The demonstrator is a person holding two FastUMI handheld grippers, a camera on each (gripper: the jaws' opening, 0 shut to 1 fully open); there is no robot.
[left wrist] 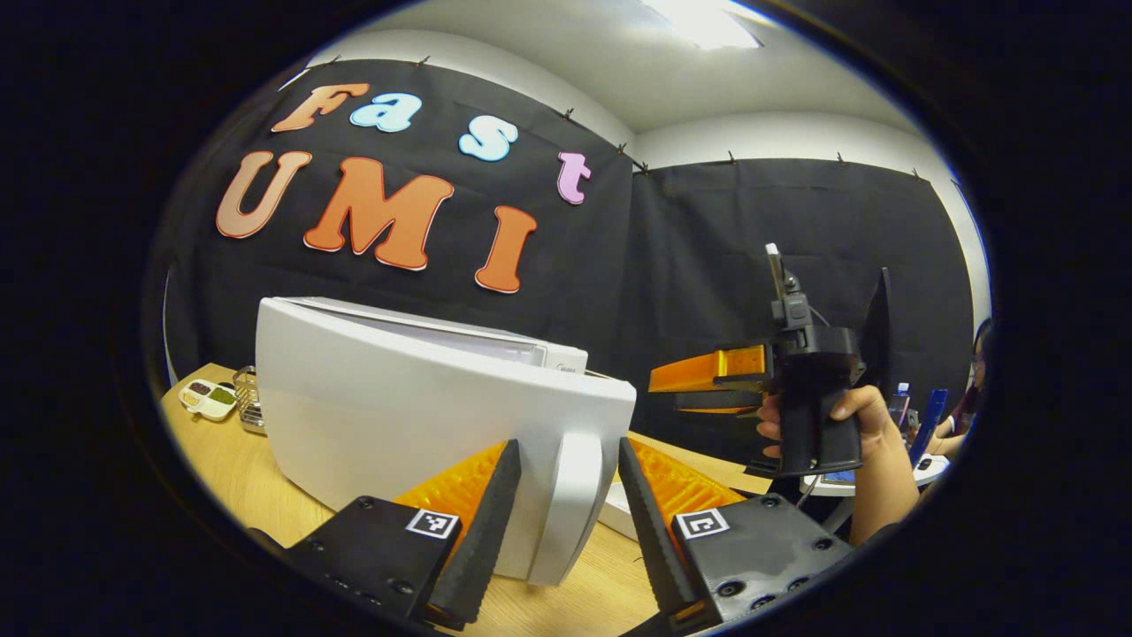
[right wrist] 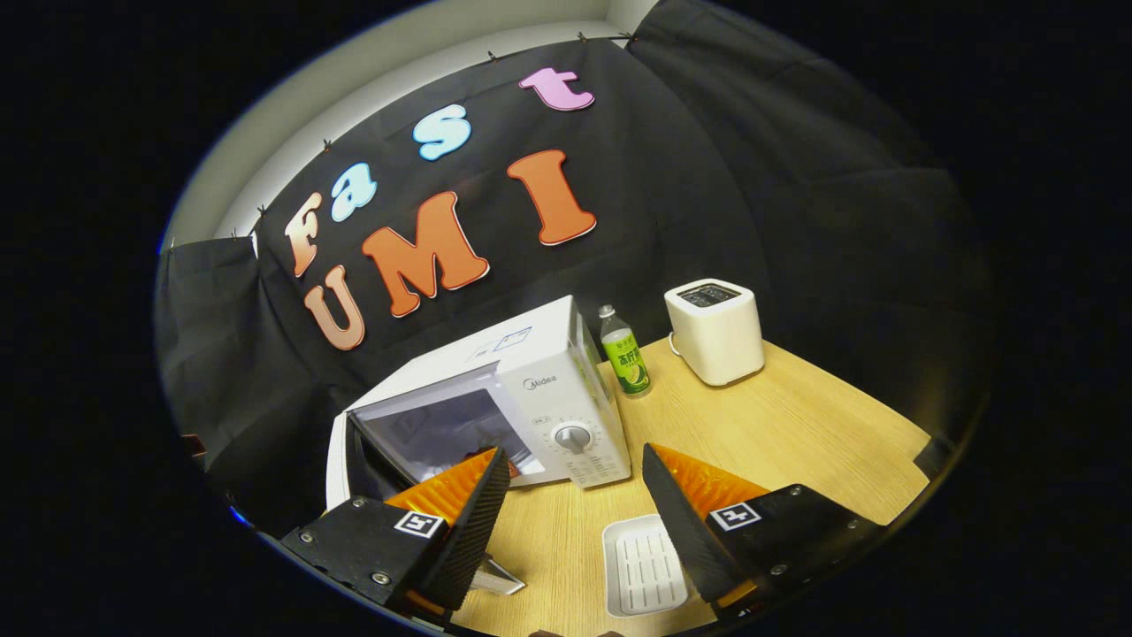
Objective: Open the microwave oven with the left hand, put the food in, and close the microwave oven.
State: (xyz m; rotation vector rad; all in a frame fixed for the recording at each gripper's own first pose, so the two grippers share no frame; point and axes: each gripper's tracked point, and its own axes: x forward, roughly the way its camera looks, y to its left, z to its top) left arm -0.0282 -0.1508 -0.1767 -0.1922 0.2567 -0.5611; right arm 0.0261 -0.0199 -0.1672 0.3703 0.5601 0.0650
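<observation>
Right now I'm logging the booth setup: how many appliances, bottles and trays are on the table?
Appliances: 2, the microwave and the toaster
Bottles: 1, the green-labelled bottle
Trays: 2, the white tray and the sauce tray
Total: 5

— How is the microwave (right wrist: 531, 398) seen?
— A white box is seen on the wooden table, with a dial (right wrist: 573, 437) on its front panel. Its cavity is exposed, and the interior is lit pale.
— And the door (left wrist: 424, 416)?
— It is swung wide on its left hinge. In the left gripper view its white outer face is turned to the camera, and its vertical handle (left wrist: 570, 504) is seen at the free edge.
— Is food seen?
— A white ribbed tray (right wrist: 644, 566) is seen on the table just before the oven; what it holds cannot be told.
</observation>
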